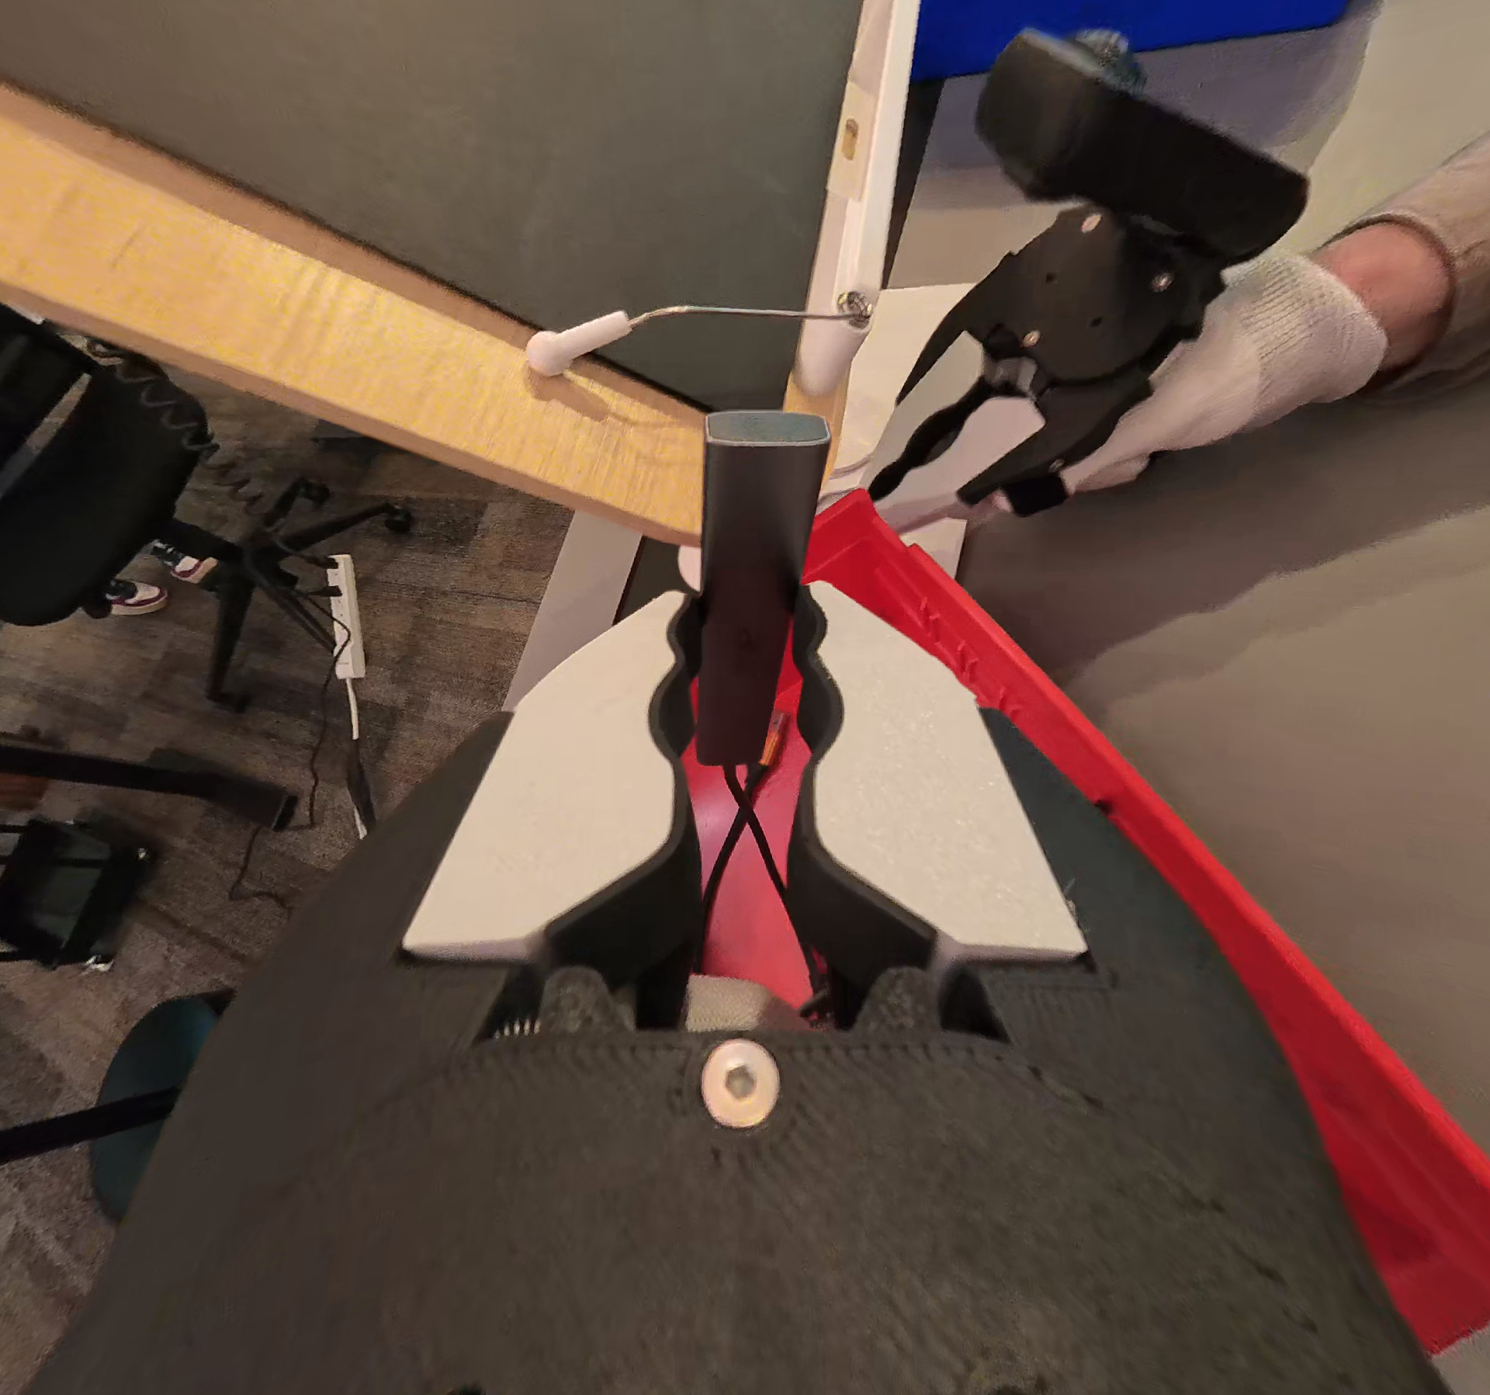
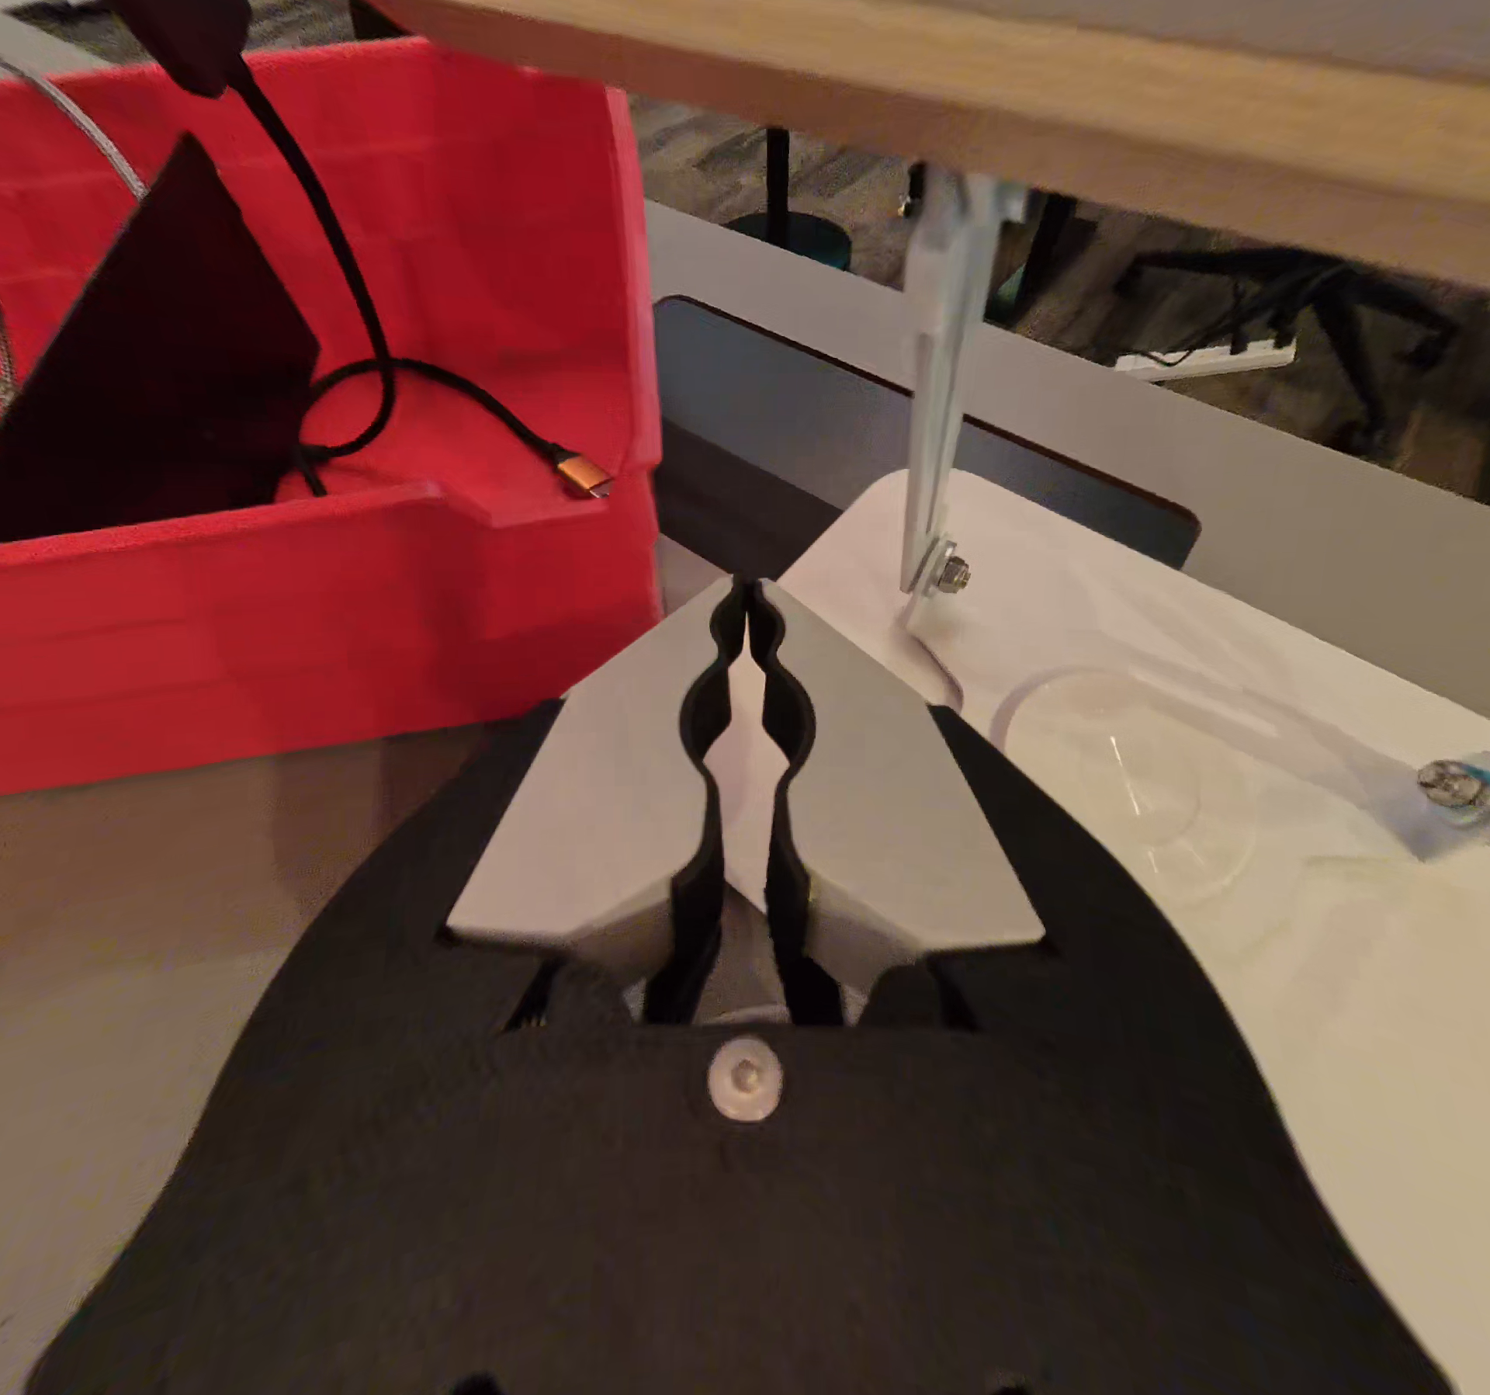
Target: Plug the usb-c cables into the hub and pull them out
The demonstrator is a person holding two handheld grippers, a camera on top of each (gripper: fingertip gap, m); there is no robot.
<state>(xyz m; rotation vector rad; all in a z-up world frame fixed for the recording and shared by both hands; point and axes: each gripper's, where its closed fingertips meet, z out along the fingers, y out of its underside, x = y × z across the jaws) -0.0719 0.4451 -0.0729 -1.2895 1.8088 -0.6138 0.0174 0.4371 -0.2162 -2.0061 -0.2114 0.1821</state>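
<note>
My left fingers (image 1: 746, 630) clamp one dark grey hub (image 1: 754, 542) upright over the red bin (image 1: 1048, 711); one orange-tipped cable (image 2: 582, 475) lies inside. My right fingers (image 2: 746, 590) are nearly closed, empty.

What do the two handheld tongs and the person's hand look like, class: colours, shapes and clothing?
Both tongs, left and right, have black textured bodies, pale grey wedge-shaped fingers with wavy black inner pads, and a silver bolt at the pivot. The hand wears a white knitted glove and a beige sleeve.
</note>
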